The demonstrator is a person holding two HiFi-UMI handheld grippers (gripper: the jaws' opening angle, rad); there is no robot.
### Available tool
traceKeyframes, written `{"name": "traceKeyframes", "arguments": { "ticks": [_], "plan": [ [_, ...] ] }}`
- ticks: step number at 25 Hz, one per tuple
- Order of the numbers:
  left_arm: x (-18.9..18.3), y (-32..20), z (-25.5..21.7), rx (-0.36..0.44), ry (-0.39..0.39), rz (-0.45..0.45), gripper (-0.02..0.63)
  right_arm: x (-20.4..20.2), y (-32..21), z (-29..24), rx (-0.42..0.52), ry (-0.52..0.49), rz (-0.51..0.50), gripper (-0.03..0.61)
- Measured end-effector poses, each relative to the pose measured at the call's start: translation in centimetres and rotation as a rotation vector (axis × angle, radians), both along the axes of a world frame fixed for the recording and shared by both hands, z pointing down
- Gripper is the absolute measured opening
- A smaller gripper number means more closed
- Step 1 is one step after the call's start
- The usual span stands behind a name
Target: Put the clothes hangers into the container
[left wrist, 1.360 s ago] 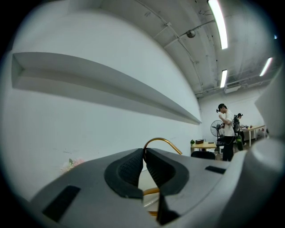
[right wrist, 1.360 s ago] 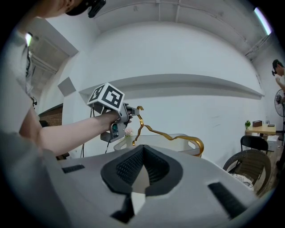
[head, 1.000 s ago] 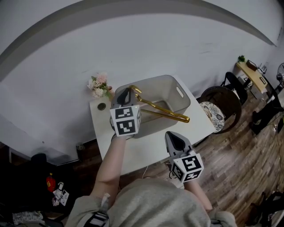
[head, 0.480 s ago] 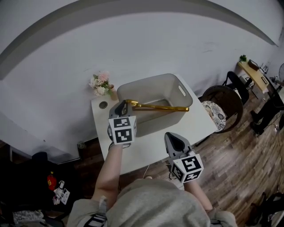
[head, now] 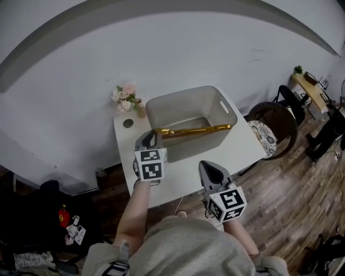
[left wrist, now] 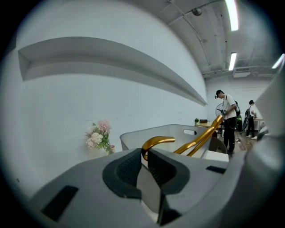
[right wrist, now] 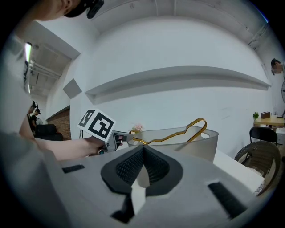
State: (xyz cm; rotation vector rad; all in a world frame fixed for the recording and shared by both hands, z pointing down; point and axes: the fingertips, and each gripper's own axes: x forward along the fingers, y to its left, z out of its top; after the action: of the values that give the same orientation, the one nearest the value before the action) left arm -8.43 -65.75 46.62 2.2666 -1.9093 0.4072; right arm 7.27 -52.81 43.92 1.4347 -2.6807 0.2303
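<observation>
One gold hanger, clamped by left gripper, seemingly spans the container rim; right gripper closed.

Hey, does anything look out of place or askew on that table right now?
Only the gold hanger: it spans the grey container near rim height, not down inside, one end clamped in the left gripper. Nothing looks spilled or damaged.

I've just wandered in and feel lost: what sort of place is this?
Likely a shared studio or workshop, not a home: strip lights overhead, people standing in the background, and a white table holding a grey container.
</observation>
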Motion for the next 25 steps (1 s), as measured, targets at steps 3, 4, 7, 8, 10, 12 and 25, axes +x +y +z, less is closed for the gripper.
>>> {"name": "traceKeyframes", "arguments": {
  "ticks": [3,4,7,8,10,12,25],
  "plan": [
    [0.0,0.6,0.4,-0.001,0.008,-0.002,0.038,-0.2,0.5,0.1,-0.003,0.003,-0.005,-0.002],
    [0.0,0.8,0.4,0.0,0.011,0.0,0.038,-0.3,0.6,0.1,-0.004,0.004,-0.006,-0.002],
    [0.4,1.5,0.3,-0.011,0.033,0.022,0.038,-0.3,1.2,0.1,-0.005,0.004,-0.006,-0.002],
    [0.5,1.7,0.3,-0.014,0.041,0.029,0.04,-0.4,1.4,0.1,-0.004,0.004,-0.006,-0.002],
    [0.5,2.4,0.2,-0.014,0.051,0.035,0.054,-0.4,2.0,0.1,-0.002,0.003,-0.007,-0.002],
    [0.7,3.1,0.2,-0.015,0.055,0.036,0.069,-0.4,2.7,0.1,-0.003,0.002,-0.007,-0.002],
    [2.3,10.7,-0.6,0.011,0.081,0.026,0.097,1.6,8.8,0.3,-0.009,0.015,0.005,-0.002]
  ]
}}
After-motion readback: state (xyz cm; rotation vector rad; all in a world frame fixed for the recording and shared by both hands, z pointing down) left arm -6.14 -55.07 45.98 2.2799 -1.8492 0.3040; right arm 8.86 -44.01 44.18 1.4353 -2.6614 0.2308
